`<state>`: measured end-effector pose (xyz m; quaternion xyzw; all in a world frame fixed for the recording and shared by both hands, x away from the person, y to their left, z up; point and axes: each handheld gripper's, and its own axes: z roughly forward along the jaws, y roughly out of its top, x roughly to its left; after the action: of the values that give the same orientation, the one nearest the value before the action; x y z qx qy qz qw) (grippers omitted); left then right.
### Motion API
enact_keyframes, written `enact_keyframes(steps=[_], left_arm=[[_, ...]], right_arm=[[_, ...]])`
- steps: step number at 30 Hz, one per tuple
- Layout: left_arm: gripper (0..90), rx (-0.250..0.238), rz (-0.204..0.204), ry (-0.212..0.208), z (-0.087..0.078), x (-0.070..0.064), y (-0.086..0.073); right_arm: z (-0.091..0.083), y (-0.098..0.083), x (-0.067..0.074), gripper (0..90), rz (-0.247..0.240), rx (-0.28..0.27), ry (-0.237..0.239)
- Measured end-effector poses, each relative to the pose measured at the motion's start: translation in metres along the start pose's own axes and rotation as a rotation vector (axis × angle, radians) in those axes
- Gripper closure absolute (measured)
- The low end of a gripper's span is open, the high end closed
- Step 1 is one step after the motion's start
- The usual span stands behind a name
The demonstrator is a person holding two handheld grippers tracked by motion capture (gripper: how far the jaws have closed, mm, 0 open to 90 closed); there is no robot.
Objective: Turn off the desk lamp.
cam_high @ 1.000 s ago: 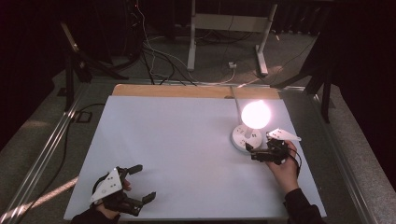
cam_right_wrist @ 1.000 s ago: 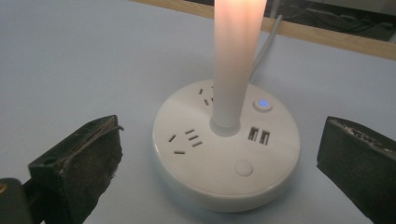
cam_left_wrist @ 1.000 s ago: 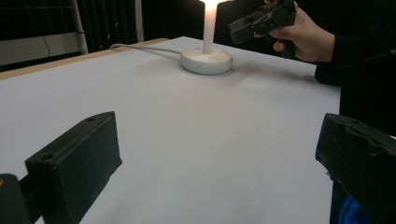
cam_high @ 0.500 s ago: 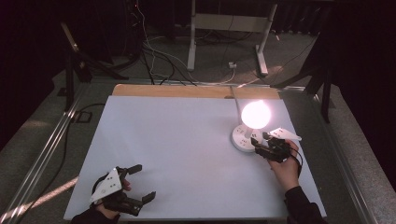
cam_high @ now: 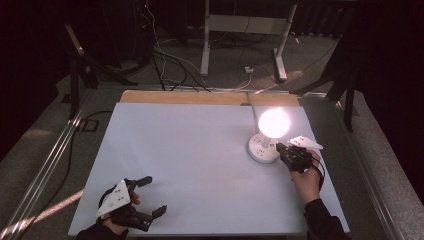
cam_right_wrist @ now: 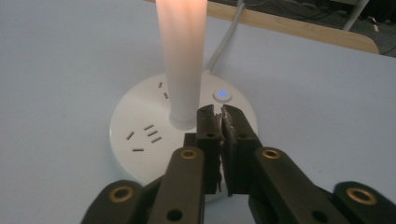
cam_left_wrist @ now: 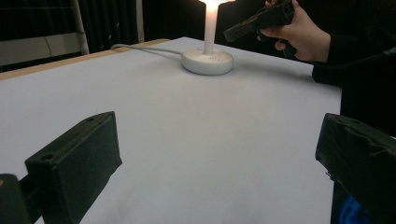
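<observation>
The white worktop carries a lit desk lamp toward its far right, its glowing stem rising from a round white base. The right tool is held just over the near edge of that base, beside the stem; its jaws have just been closing and are clenched on nothing. A small blue-lit button sits just beyond the tips. The left tool is seen released near the front left corner, well apart from the lamp

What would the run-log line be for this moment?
scene: lit lamp on table | right claw: just closed, empty, over lamp base near button | left claw: open, idle
</observation>
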<state>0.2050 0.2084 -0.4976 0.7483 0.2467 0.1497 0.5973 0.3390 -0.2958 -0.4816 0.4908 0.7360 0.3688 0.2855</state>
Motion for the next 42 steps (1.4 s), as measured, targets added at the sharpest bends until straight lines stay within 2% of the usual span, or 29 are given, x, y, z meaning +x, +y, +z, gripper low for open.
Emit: enact_keyframes(steps=[1,7,9,22,42], left_arm=[[0.6,-0.003,-0.001,0.001,0.000,0.000,0.000],[0.6,0.001,0.002,0.004,0.000,0.000,0.000],[0.6,0.001,0.002,0.005,0.000,0.000,0.000],[0.6,0.001,0.001,0.005,0.000,0.000,0.000],[0.6,0.001,0.000,0.008,0.000,0.000,0.000]], right_arm=[[-0.001,0.000,-0.001,89.3,0.006,-0.003,-0.017],[0.001,0.000,-0.002,89.6,0.021,0.015,-0.011],[0.003,0.000,-0.001,89.6,0.020,0.028,0.001],[0.012,-0.003,0.003,89.6,0.010,0.068,0.005],[0.021,-0.005,0.005,89.6,0.002,0.091,0.005]])
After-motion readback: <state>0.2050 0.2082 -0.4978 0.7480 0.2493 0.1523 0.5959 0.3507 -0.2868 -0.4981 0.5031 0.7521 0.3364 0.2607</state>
